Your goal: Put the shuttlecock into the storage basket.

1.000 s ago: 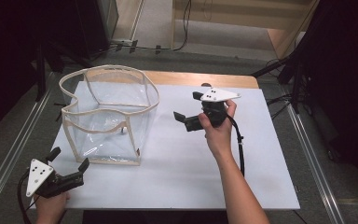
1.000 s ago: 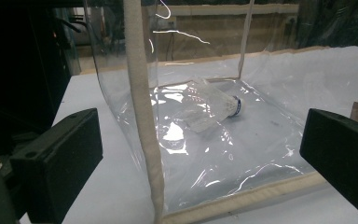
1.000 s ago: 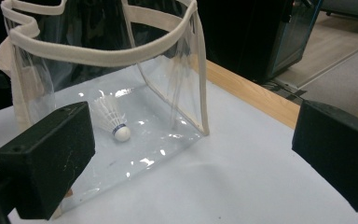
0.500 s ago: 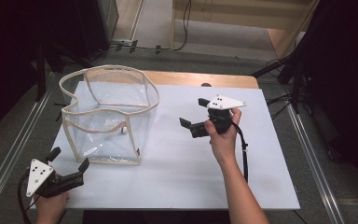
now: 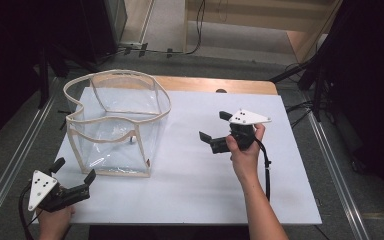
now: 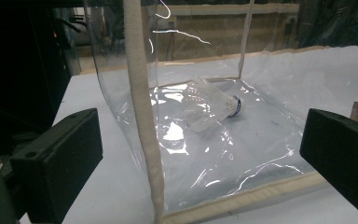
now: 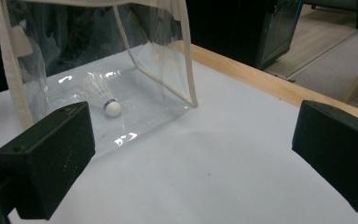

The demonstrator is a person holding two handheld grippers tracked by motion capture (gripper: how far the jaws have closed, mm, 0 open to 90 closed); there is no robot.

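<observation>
Your left gripper (image 5: 72, 183) sits at the near-left corner of the white table (image 5: 205, 190) with jaws spread wide and empty, and your right gripper (image 5: 215, 131) hovers further out over the middle, also wide open with nothing in it. Beyond them, the white feathered shuttlecock with the blue band (image 6: 214, 105) lies on its side on the floor of the clear plastic cream-trimmed bag (image 5: 117, 122). Looks pretty much done to me, maybe just pulling clear; in the right gripper view its long axis runs toward your right gripper, cork (image 7: 112, 108) nearest, feathers away.

White table (image 5: 190, 195) w/ clear bag (image 5: 115, 125) standing on it.
</observation>
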